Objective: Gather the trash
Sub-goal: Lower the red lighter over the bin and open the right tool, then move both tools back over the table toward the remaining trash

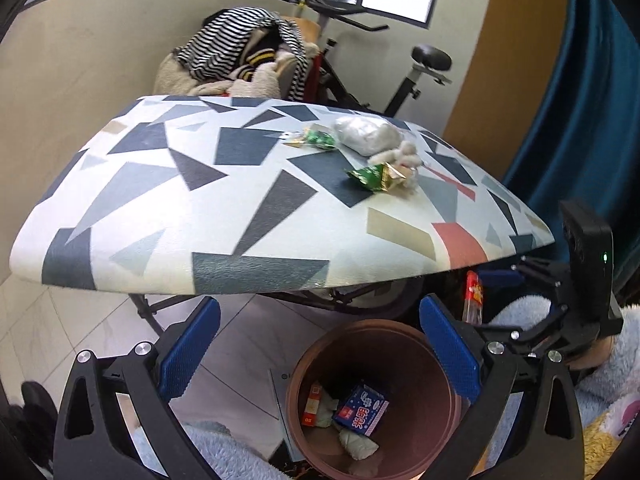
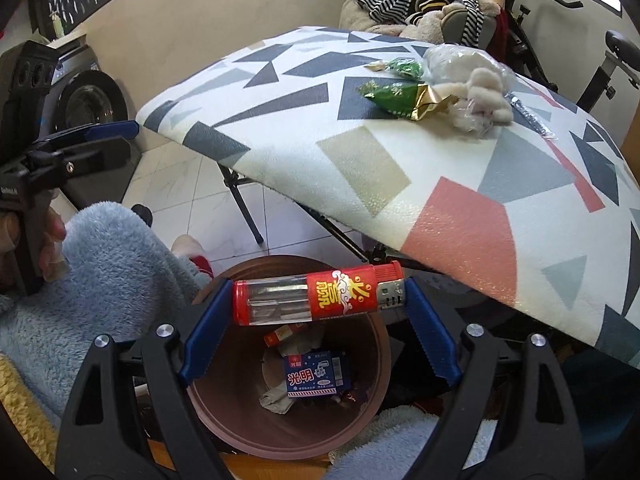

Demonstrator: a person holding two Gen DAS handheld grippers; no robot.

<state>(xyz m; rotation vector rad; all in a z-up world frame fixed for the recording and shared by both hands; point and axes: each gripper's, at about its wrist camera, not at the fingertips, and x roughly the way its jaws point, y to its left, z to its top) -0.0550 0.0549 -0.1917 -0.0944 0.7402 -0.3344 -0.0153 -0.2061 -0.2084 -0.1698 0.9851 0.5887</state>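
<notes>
My right gripper (image 2: 316,300) is shut on a red lighter (image 2: 316,298), held sideways right above the brown bin (image 2: 372,392). The lighter also shows in the left wrist view (image 1: 474,296). The bin (image 1: 440,432) holds a blue carton (image 2: 316,374), a small red box and crumpled paper. My left gripper (image 1: 318,340) is open and empty, over the bin's near side. On the patterned table (image 1: 200,208) lie two green wrappers (image 1: 374,178) (image 1: 316,139), a white plastic bag (image 1: 366,134) and a fluffy wad (image 1: 400,158).
An exercise bike (image 1: 404,80) and a chair piled with striped clothes (image 1: 240,48) stand behind the table. A washing machine (image 2: 88,100) is at left. A blue curtain (image 1: 580,100) hangs at right. Fleece-clad legs flank the bin.
</notes>
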